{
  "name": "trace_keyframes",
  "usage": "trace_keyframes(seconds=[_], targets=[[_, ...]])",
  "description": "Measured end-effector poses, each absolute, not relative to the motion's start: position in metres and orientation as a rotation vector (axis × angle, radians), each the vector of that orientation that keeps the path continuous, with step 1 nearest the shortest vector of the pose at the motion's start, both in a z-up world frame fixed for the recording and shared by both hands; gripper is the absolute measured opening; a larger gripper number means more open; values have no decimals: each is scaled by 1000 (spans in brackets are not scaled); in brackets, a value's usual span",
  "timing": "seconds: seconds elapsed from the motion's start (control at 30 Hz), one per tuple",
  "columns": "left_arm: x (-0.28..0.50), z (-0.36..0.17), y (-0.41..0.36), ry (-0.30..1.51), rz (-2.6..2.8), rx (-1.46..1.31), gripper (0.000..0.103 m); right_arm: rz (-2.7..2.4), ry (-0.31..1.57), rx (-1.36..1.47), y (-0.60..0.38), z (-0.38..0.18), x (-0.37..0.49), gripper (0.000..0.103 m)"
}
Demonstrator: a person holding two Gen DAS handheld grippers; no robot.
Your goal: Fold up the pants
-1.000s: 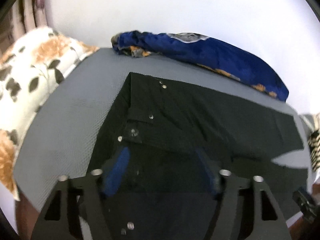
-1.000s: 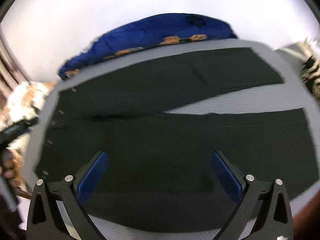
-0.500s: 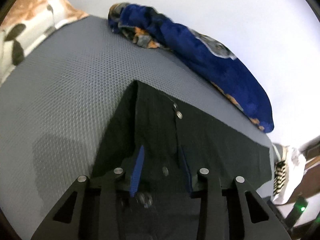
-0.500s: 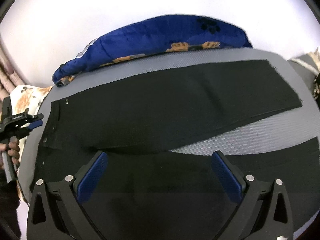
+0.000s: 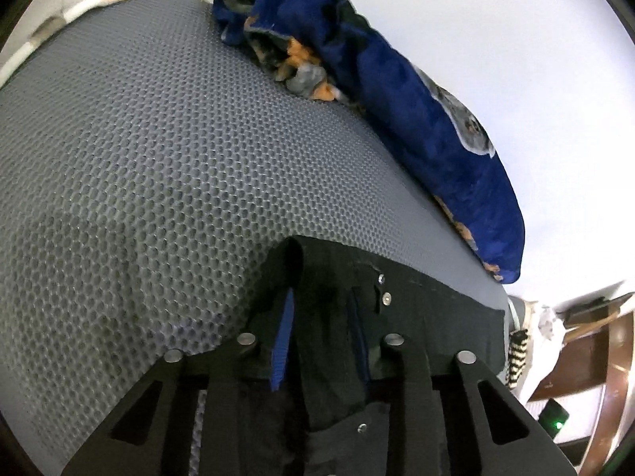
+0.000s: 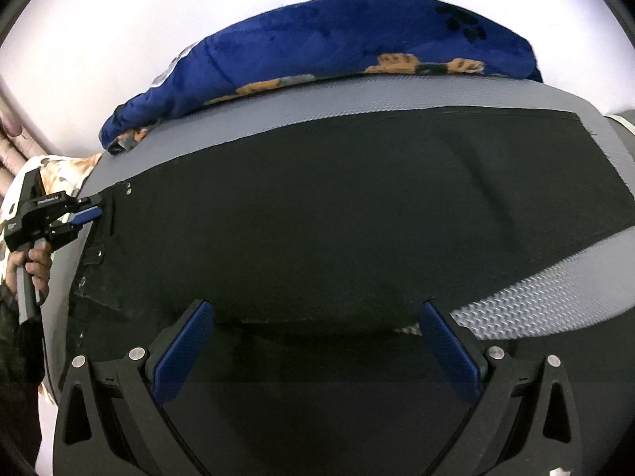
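Black pants point(image 6: 337, 214) lie spread on the grey honeycomb mat point(image 6: 535, 301), waistband with metal snaps to the left, legs running right. In the left wrist view my left gripper point(image 5: 319, 337) is shut on the waistband of the pants point(image 5: 436, 317), near its far corner, with black cloth bunched between the blue pads. It also shows in the right wrist view point(image 6: 85, 214) at the waistband corner. My right gripper point(image 6: 317, 341) is open, its blue pads wide apart just above the inner edge of the pants where the two legs meet.
A rolled blue blanket point(image 5: 397, 95) with orange print lies along the mat's far edge against the white wall; it also shows in the right wrist view point(image 6: 337, 47). A floral pillow point(image 6: 59, 170) sits at the left end. Wooden furniture point(image 5: 587, 357) stands beyond the mat's right end.
My left gripper moved to the far waistband corner and closed on it. My right gripper stayed open and moved forward over the pants toward the crotch edge.
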State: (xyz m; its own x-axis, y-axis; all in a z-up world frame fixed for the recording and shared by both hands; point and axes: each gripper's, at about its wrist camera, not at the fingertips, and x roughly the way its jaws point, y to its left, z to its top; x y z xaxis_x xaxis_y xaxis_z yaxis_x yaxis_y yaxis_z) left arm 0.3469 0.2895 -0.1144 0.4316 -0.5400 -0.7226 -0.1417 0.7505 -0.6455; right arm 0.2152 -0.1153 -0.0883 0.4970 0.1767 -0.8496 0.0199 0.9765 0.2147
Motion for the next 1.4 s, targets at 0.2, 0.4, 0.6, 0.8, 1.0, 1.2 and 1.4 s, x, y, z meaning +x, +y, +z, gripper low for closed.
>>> trace_keyframes(seconds=[0.2, 0.4, 0.6, 0.8, 1.0, 1.2, 1.4], targets=[[349, -118, 301, 1122, -343, -748, 25, 101, 1052, 183, -106, -93, 224, 103], [347, -121, 308, 1099, -394, -784, 25, 105, 1058, 165, -100, -99, 229, 103], [364, -119, 290, 1096, -468, -767, 25, 123, 1056, 156, -95, -102, 237, 103], [379, -119, 262, 1115, -487, -719, 25, 165, 1040, 134, -90, -100, 256, 103], [376, -117, 254, 1062, -419, -685, 8, 272, 1026, 23, -84, -88, 291, 103], [334, -64, 251, 843, -558, -632, 8, 453, 990, -202, -82, -66, 337, 103], [300, -31, 239, 730, -678, -524, 8, 718, 1069, -399, -74, -61, 390, 103]])
